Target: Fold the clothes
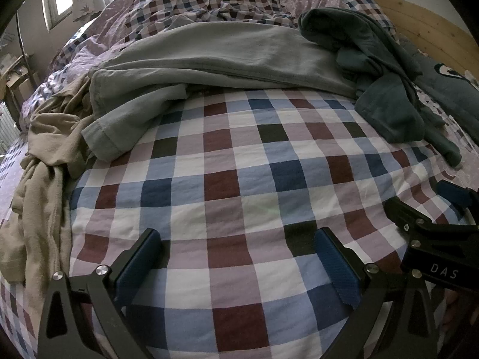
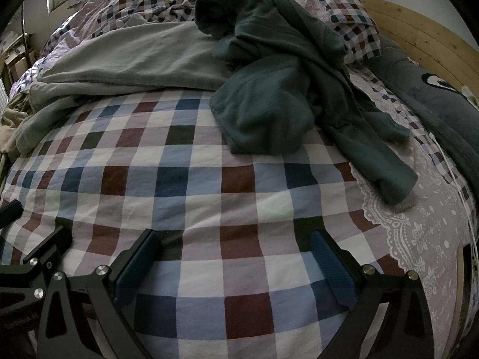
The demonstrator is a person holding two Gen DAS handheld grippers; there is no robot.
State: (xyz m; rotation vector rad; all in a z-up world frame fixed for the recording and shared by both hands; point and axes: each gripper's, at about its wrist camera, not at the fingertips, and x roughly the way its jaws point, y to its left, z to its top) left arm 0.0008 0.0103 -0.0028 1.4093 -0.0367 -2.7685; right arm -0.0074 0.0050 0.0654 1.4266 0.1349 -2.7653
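Left gripper (image 1: pixel 239 264) and right gripper (image 2: pixel 236 264): jaws wide, empty, above the checked bed cover (image 1: pixel 239 179). Beyond lie unfolded clothes: beige garment (image 1: pixel 45 164) left, pale green shirt (image 1: pixel 209 59) centre, dark green sweater (image 2: pixel 284 74) right.

Bed (image 1: pixel 239 197) under a checked cover in white, pale blue, navy, maroon and lilac; the near stretch lies flat. Pale grey-green garment (image 1: pixel 209 59) sprawled across the middle. Crumpled beige garment (image 1: pixel 48 155) at its left end, touching it. Dark teal fleece garment (image 2: pixel 284 83) heaped at the right, one sleeve trailing onto the lilac lace-print fabric (image 2: pixel 419 233). Wooden headboard (image 2: pixel 419 30) behind.
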